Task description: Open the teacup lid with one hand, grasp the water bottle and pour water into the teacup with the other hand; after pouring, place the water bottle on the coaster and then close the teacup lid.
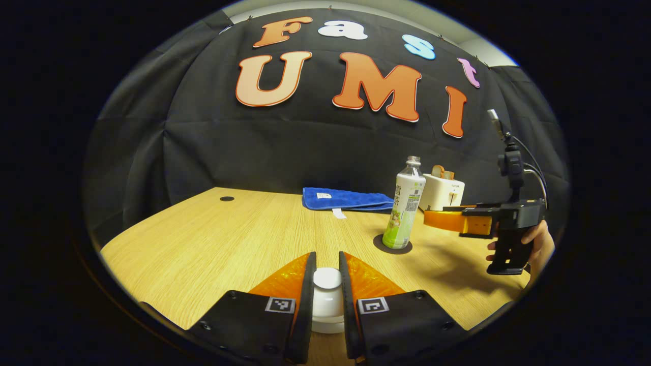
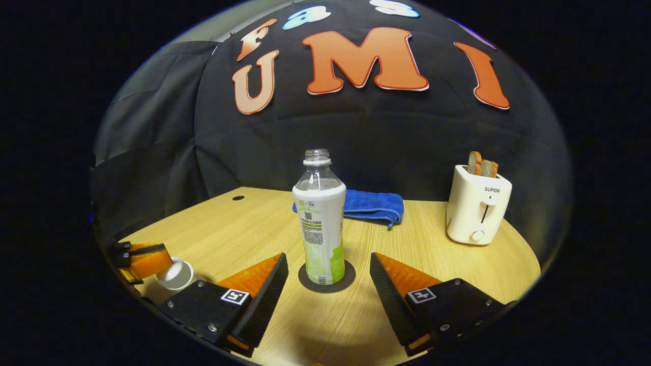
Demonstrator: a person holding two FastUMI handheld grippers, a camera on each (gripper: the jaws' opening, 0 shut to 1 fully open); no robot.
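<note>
The teacup lid (image 1: 327,278) sits clamped between the left gripper (image 1: 327,284) jaws, low over the tabletop (image 1: 213,239). The water bottle (image 2: 319,218) stands upright on the coaster (image 2: 346,282), ahead of the right gripper (image 2: 328,277), jaws apart.

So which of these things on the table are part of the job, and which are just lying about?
Part of the job:
bottle
coaster under it
lid, held by the left tool
right tool, open in front of the bottle

Just lying about:
blue cloth
toaster with bread
</note>
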